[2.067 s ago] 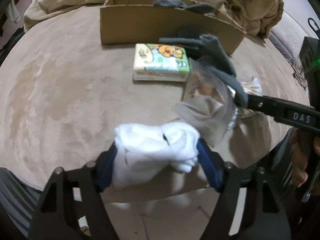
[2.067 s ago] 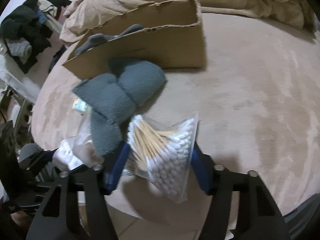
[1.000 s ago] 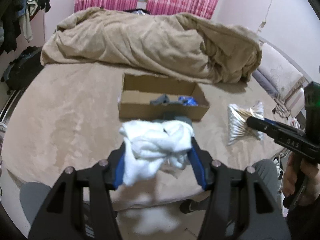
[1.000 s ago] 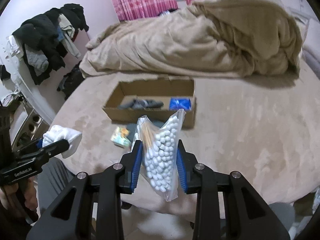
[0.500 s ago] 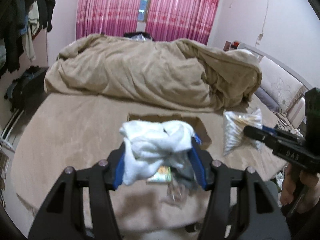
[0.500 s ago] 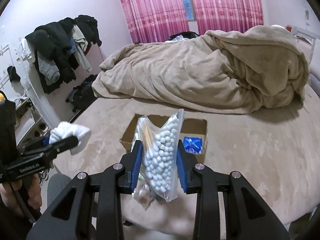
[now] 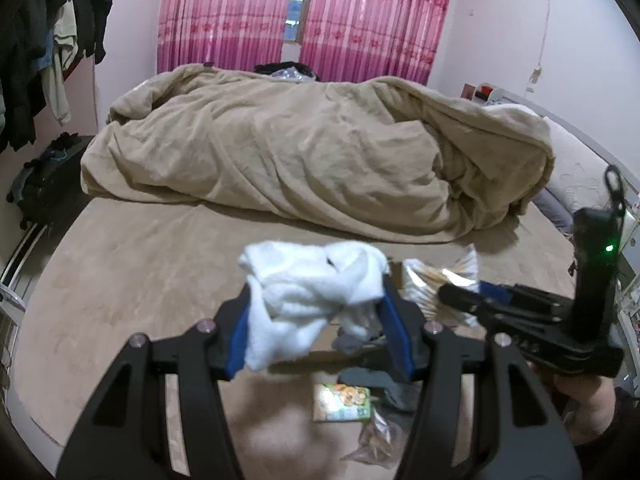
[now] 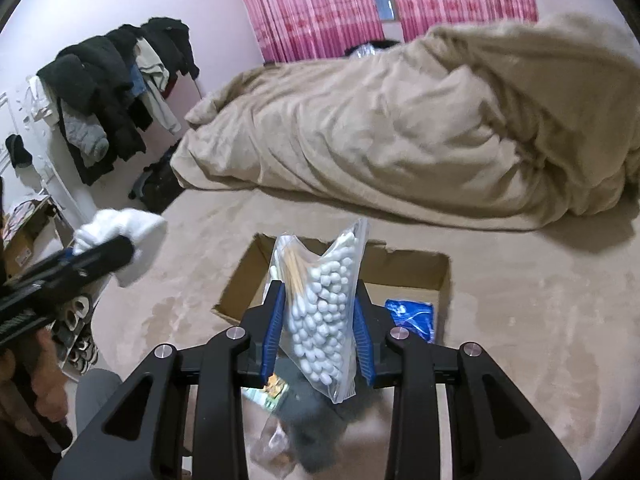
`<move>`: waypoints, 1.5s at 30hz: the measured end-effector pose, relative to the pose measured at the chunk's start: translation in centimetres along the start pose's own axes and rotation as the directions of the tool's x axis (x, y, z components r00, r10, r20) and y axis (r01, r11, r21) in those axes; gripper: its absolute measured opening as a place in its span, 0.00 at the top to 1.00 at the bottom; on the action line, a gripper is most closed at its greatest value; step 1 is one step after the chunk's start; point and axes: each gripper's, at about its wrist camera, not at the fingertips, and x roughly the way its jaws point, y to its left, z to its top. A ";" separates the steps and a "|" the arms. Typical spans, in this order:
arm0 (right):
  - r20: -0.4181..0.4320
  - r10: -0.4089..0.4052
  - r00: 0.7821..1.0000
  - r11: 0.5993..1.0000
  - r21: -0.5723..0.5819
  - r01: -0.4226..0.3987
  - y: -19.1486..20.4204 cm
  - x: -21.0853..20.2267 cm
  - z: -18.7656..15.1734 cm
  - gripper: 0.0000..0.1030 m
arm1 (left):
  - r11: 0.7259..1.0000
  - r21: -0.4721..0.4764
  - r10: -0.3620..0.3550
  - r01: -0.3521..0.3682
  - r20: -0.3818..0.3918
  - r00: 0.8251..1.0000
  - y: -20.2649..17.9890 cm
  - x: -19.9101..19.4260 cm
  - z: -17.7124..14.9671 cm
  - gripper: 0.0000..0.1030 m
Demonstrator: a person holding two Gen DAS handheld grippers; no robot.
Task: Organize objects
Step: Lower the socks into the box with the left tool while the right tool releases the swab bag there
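Left wrist view shows the left claw (image 7: 316, 328) closed on a bunched white cloth (image 7: 308, 300), its blue pads pressed against both sides of the fabric, held up above the tan bed surface (image 7: 132, 280). Below it on the bed lie a small flat packet printed with a cartoon picture (image 7: 341, 403), a dark grey fabric piece (image 7: 384, 384) just beside it, and a crumpled clear plastic bag (image 7: 376, 440) nearer the camera. To the right, the right claw (image 7: 460, 300) reaches in from the side, gripping a clear zip bag of cotton swabs (image 7: 432, 284).

From the right wrist view, the right claw (image 8: 320, 320) is clamped on that swab bag (image 8: 324, 308), which stands upright between the blue pads, white tips massed at the lower half and wooden sticks showing at upper left. Behind it an open brown cardboard box (image 8: 416, 272) sits on the bed, with a blue plastic packet (image 8: 412, 318) inside at the right end. The left claw (image 8: 100, 256) with its white cloth (image 8: 128, 232) hangs at the left. A rumpled beige blanket (image 8: 400, 128) covers the far half of the bed.
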 end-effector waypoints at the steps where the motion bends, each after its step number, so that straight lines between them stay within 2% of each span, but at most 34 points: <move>1: -0.012 -0.004 1.000 1.000 -0.001 0.004 -0.2 1.1 0.0 0.67 | 1.000 -0.001 0.005 -0.005 -0.007 1.000 0.2 0.6 -0.1 0.44; 10: -0.117 -0.001 0.993 1.000 0.019 0.003 -1.7 8.3 -1.5 0.67 | 0.999 -0.036 0.009 -0.012 -0.083 0.996 2.1 5.7 -1.8 0.44; 13: -0.125 0.012 0.992 1.000 0.024 -0.009 -1.8 10.2 -1.9 0.67 | 1.000 -0.023 0.005 -0.008 -0.112 0.994 2.1 7.4 -2.2 0.44; 21: -0.105 0.027 0.994 0.999 0.031 -0.024 -2.4 11.5 -1.0 0.67 | 1.000 -0.003 -0.012 0.012 -0.169 0.986 1.5 12.2 -3.2 0.43; 25: -0.100 0.041 0.994 0.998 0.045 -0.037 -2.9 11.8 -0.8 0.66 | 0.999 -0.027 -0.029 0.024 -0.219 0.975 1.6 14.9 -3.6 0.42; 29: -0.098 0.029 0.995 0.997 0.068 -0.022 -3.7 12.2 -0.7 0.61 | 1.000 0.000 -0.014 0.014 -0.223 0.975 1.2 16.2 -3.5 0.36; 30: -0.104 0.020 0.994 0.997 0.073 -0.013 -3.8 12.4 -0.8 0.56 | 1.000 0.009 -0.010 0.012 -0.223 0.975 1.2 16.4 -3.4 0.35; 32: -0.118 -0.003 0.993 0.997 0.079 0.012 -4.1 12.6 -0.8 0.46 | 1.000 0.030 0.001 0.006 -0.227 0.974 0.8 16.8 -3.2 0.23; 33: -0.120 -0.018 0.993 0.997 0.076 0.027 -4.2 12.5 -0.9 0.42 | 0.999 0.035 -0.010 0.018 -0.233 0.972 0.6 17.0 -3.1 0.21; 35: -0.109 -0.043 0.993 0.997 0.062 0.050 -4.1 11.9 -0.9 0.39 | 0.999 0.034 -0.018 0.026 -0.229 0.973 0.4 16.9 -3.0 0.16; 38: -0.088 -0.057 0.995 0.997 0.056 0.062 -4.1 10.9 -0.8 0.34 | 0.999 0.037 -0.008 0.016 -0.209 0.978 0.2 15.9 -2.7 0.13; 45: -0.056 -0.083 0.995 0.996 0.029 0.085 -3.1 7.7 -0.7 0.34 | 0.999 0.027 0.024 -0.020 -0.164 0.986 0.7 11.7 -2.2 0.13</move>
